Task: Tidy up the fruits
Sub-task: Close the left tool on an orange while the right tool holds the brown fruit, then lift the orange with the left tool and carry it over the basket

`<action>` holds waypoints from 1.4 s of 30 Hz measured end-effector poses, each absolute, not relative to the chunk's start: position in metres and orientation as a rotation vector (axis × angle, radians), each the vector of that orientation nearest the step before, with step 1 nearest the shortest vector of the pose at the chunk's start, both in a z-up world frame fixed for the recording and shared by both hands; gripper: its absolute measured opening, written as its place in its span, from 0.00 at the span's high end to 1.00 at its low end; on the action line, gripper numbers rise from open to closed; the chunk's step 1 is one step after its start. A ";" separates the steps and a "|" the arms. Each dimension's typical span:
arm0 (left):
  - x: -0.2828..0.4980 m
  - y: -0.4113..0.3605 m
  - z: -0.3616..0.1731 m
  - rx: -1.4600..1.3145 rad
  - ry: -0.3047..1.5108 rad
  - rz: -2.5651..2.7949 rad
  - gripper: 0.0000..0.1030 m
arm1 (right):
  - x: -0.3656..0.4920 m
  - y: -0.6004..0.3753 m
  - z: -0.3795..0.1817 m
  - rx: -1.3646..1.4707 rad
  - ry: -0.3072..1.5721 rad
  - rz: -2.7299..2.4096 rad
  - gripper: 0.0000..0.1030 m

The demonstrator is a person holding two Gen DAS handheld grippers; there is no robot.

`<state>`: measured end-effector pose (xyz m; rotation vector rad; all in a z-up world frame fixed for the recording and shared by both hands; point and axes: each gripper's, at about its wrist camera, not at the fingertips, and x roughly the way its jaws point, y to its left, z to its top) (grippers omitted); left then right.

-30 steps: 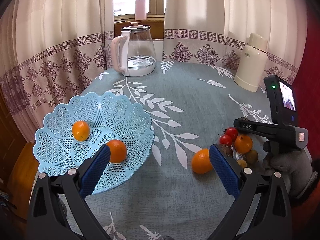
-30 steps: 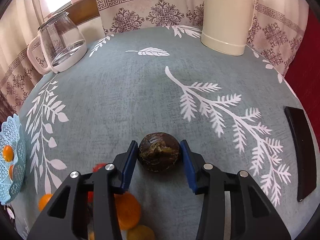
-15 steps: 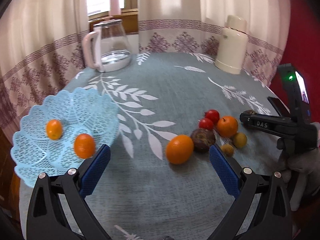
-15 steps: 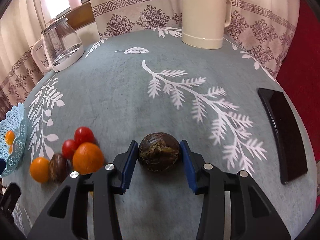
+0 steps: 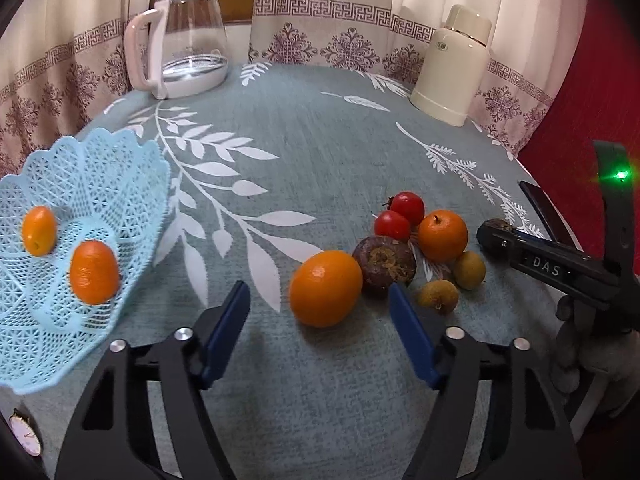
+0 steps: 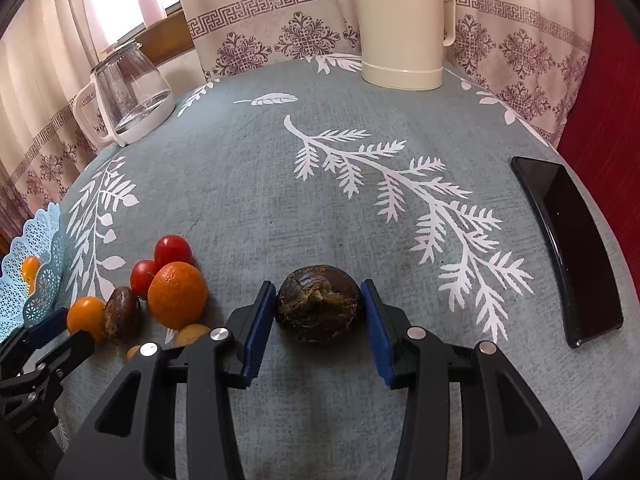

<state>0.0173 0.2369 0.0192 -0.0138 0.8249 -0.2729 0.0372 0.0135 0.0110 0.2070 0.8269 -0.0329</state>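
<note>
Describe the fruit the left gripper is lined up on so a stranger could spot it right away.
On the teal leaf-print tablecloth, find the fruit cluster right of the blue basket. The orange is its leftmost, nearest piece, touching a brown wrinkled fruit, and is oval, unlike the rounder orange behind.

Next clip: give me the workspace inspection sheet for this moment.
Surface: table under grey-blue leaf-print cloth.
Job's things: blue basket holds two oranges; large orange, brown fruit, two tomatoes, another orange and two small yellowish fruits clustered on the cloth.
Clutter: glass kettle, cream flask, black phone, a watch.
Grippers: left gripper open before the large orange; right gripper shut on dark round fruit.
Cables: nothing seen.
Surroundings: curtains, window, red wall.
</note>
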 end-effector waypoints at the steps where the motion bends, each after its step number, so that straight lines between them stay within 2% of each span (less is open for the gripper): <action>1: 0.018 0.236 0.018 -0.014 0.829 -0.278 0.37 | 0.037 0.013 0.011 0.210 0.825 -0.031 0.57; 3: 0.021 0.233 0.017 -0.009 0.839 -0.291 0.43 | 0.037 0.012 0.010 0.216 0.823 -0.027 0.57; 12: 0.023 0.231 0.014 -0.021 0.843 -0.321 0.48 | 0.036 0.009 0.008 0.229 0.815 -0.014 0.56; 18: 0.021 0.237 0.013 -0.040 0.846 -0.314 0.60 | 0.036 0.008 0.008 0.242 0.811 -0.007 0.56; 42: 0.000 0.249 0.028 -0.065 0.783 -0.285 0.61 | 0.036 0.012 0.008 0.216 0.810 -0.021 0.56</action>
